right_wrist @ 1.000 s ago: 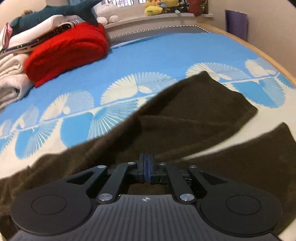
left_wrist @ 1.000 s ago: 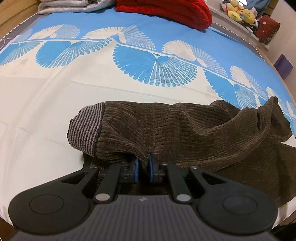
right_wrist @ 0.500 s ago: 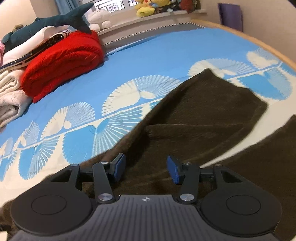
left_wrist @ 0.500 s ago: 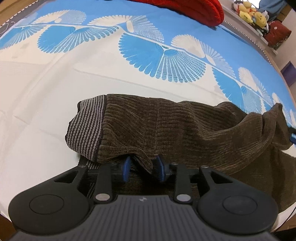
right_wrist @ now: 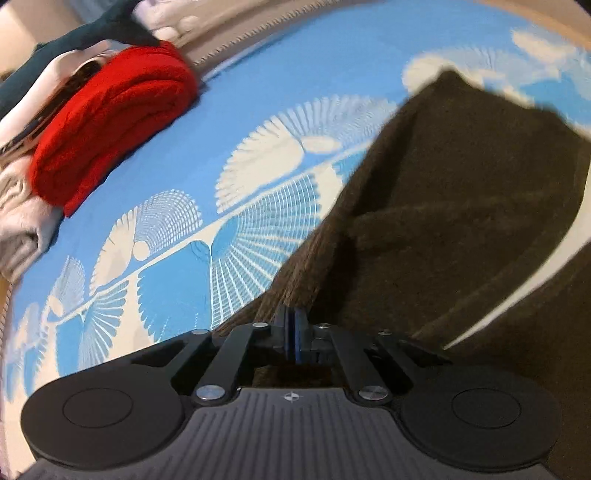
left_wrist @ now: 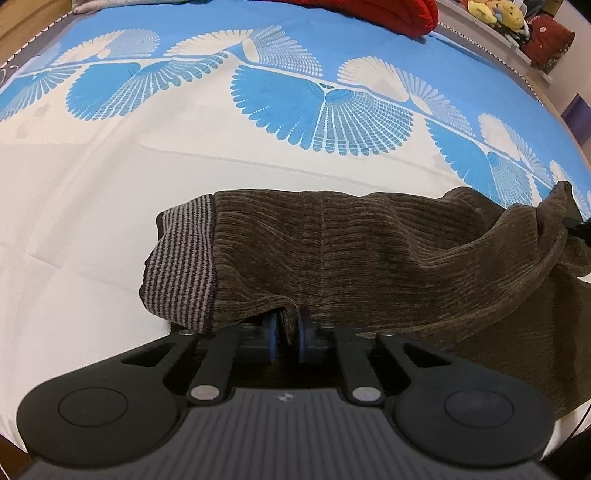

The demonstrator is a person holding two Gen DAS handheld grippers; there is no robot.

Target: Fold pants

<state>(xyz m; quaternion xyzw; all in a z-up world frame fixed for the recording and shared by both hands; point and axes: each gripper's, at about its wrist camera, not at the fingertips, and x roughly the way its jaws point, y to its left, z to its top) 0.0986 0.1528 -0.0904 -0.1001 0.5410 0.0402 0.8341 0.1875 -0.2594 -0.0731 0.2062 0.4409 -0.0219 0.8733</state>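
Observation:
Brown corduroy pants (left_wrist: 369, 258) with a grey striped waistband (left_wrist: 181, 262) lie folded lengthwise on the blue and cream bed sheet (left_wrist: 110, 177). My left gripper (left_wrist: 285, 334) is shut on the near edge of the pants beside the waistband. In the right wrist view the pants (right_wrist: 461, 206) spread to the right, legs partly overlapped. My right gripper (right_wrist: 293, 332) is shut on a pinch of the pants' fabric edge and holds it slightly lifted. The view is motion-blurred.
A folded red blanket (right_wrist: 110, 122) and a stack of light folded clothes (right_wrist: 18, 206) lie at the far side of the bed. Plush toys (left_wrist: 491, 11) sit on a ledge beyond. The bed's near edge runs just under my left gripper.
Both grippers opened half a second ago and have shut again on the pants. The right gripper has shifted and tilted, with the pant fabric pulled up in it.

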